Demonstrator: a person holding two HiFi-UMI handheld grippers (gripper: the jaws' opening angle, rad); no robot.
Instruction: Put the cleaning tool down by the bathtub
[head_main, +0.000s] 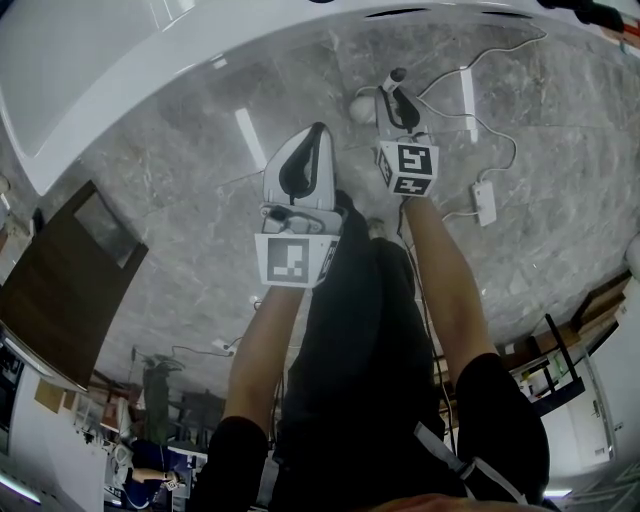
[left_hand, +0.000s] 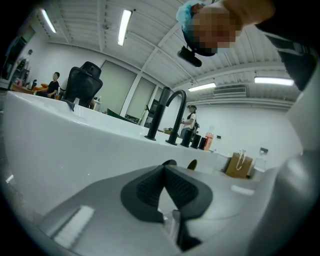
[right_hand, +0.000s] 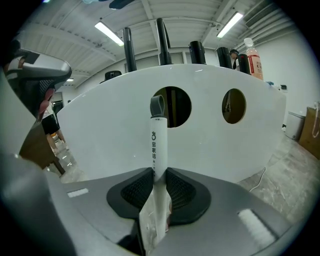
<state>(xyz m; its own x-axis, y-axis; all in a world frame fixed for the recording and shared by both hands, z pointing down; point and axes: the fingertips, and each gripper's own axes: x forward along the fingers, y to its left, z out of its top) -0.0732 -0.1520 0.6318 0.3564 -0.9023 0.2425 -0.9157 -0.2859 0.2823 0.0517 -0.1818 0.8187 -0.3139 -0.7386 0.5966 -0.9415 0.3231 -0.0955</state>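
**White-handled tool gripped beside the tub**

Both pads of the right claw (right_hand: 159, 172) are pressing on the white shaft of the tool (right_hand: 158, 142), clenching it with the grey loop end pointing toward the tub (right_hand: 115, 125). The tub's white wall, pierced by 2 round holes, is filling the right gripper view just behind the tool. In the head view this claw is hanging over the grey marble floor (head_main: 180, 190), near the tub's curved rim. Whether the tool is touching the floor cannot be told.

The left claw (left_hand: 164, 169) is sitting clenched on nothing, its pads meeting at the tips. It is facing the tub wall, with a black faucet (left_hand: 172, 117) rising above the rim. Thin cables (head_main: 470, 115) are trailing across the floor to the right of the right claw.
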